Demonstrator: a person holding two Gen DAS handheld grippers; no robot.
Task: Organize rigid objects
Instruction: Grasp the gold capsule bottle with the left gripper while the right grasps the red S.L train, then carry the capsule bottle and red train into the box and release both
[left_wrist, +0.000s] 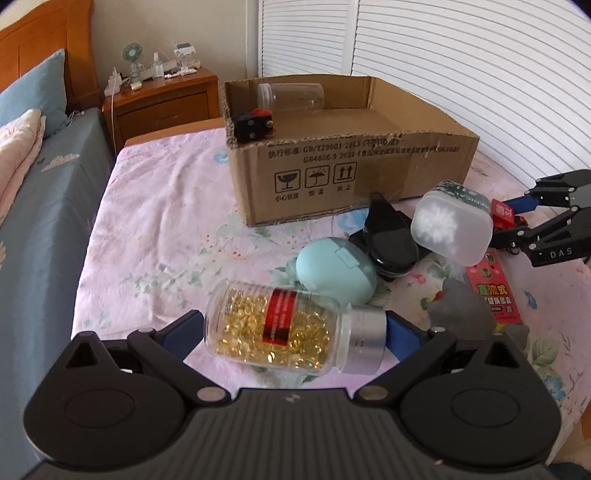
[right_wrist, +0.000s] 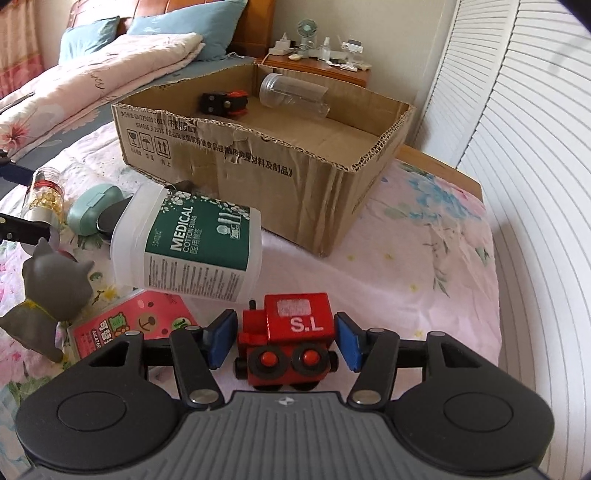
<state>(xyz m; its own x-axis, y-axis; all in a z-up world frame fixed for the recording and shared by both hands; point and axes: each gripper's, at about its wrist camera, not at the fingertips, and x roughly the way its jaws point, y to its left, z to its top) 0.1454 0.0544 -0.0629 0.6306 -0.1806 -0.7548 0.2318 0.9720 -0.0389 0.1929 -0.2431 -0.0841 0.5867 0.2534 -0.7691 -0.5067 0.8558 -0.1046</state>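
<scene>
My left gripper is shut lengthwise on a clear bottle of yellow capsules, one pad on its base and the other on its silver cap, just above the pink flowered sheet. In the right wrist view that bottle shows at the far left. My right gripper is shut on a red toy train marked "S.L", which rests low over the sheet. From the left wrist view the right gripper sits at the far right with the train in it. The open cardboard box stands beyond both.
Inside the box lie a clear jar and a black-and-red toy. Between the grippers lie a cotton swab tub, a teal case, a black object, a grey cat figure and a pink packet. A nightstand stands behind.
</scene>
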